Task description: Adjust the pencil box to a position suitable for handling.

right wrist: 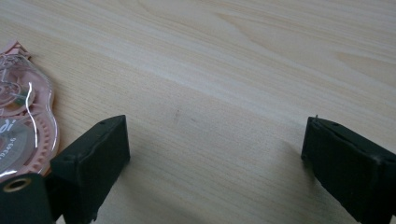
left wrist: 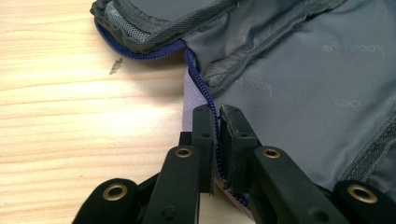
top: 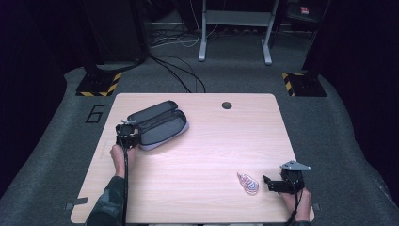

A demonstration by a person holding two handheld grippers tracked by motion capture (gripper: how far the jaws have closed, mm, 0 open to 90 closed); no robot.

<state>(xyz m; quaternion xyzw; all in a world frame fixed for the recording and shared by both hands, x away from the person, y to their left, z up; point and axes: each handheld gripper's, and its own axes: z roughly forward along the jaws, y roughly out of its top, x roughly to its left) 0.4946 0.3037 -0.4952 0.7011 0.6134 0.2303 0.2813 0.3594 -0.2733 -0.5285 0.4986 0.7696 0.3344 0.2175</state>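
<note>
Left gripper [left wrist: 217, 121] pinched on pencil case [left wrist: 299, 70] zipper edge; right gripper [right wrist: 215, 140] wide, empty, beside tape dispenser [right wrist: 18, 126].

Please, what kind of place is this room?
Probably a lab or recording studio rather than a home. A bare wooden table stands on grey carpet, cables trail across the floor, and black stands with yellow-black hazard stripes on their bases flank the table.
</note>
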